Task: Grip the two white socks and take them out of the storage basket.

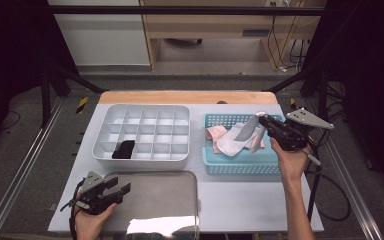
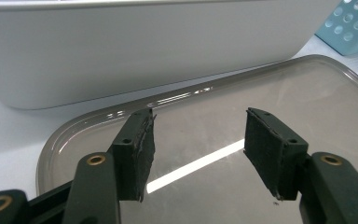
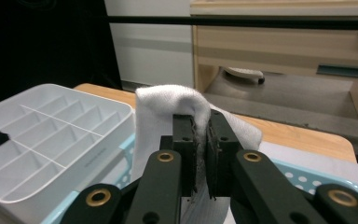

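My right gripper (image 1: 264, 119) is shut on a white sock (image 1: 236, 140), lifting one end above the blue basket (image 1: 240, 164) while the rest hangs into it. In the right gripper view the white sock (image 3: 161, 109) drapes over the closed jaws of that gripper (image 3: 201, 140). A pink sock (image 1: 215, 133) lies in the basket's left part. My left gripper (image 1: 119, 186) stands open over the grey metal tray (image 1: 180, 200), with nothing between its jaws; the left gripper view shows this gripper (image 2: 198, 140) above the tray (image 2: 307, 107). A black sock (image 1: 124, 149) sits in a front compartment of the white divided organizer (image 1: 142, 112).
The organizer's white wall (image 2: 121, 51) rises just beyond the tray. A wooden table edge (image 1: 185, 96) runs behind the organizer and basket. A cable trails from the right gripper off the table's right side. Black frame rails flank the table.
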A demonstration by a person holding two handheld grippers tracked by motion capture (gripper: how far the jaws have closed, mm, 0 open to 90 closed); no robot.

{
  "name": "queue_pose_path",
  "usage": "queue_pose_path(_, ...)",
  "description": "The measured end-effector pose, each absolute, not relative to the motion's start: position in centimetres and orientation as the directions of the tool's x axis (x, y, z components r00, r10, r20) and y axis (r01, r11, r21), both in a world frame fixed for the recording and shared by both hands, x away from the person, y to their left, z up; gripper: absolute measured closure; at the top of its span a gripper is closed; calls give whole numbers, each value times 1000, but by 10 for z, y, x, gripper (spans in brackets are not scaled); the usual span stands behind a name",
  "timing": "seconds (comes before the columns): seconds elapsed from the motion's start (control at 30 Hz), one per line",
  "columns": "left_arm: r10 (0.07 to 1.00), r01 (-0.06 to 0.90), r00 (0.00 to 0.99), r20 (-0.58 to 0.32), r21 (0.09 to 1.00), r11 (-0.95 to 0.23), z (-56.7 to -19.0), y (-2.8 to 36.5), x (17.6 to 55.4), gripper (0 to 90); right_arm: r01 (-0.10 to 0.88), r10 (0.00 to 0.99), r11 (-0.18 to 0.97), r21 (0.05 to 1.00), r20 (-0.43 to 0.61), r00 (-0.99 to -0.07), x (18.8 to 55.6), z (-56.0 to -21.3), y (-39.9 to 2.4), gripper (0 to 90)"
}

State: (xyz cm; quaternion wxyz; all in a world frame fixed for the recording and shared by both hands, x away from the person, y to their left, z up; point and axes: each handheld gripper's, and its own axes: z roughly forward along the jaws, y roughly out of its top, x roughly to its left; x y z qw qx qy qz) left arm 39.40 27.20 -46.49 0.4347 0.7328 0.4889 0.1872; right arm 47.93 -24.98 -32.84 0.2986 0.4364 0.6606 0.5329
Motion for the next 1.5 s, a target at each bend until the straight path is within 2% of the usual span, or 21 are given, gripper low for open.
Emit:
queue_pose_path(0.33,883,550,447,-147,823,-141,-464,273,394,413,197,852,66,978,47,-521,444,-310,-240,843)
queue_pose_path(0.73,883,543,448,-139,827,-145,-463,272,393,414,175,784,82,981,45,-619,398,-319,-228,844)
queue_pose_path(1.03,883,535,448,-139,833,-140,-461,273,392,414,228,758,115,967,63,-650,380,-343,-218,843)
queue_pose_path(1.5,883,526,449,-138,839,-136,-459,273,390,416,371,751,150,916,139,-646,367,-407,-218,839)
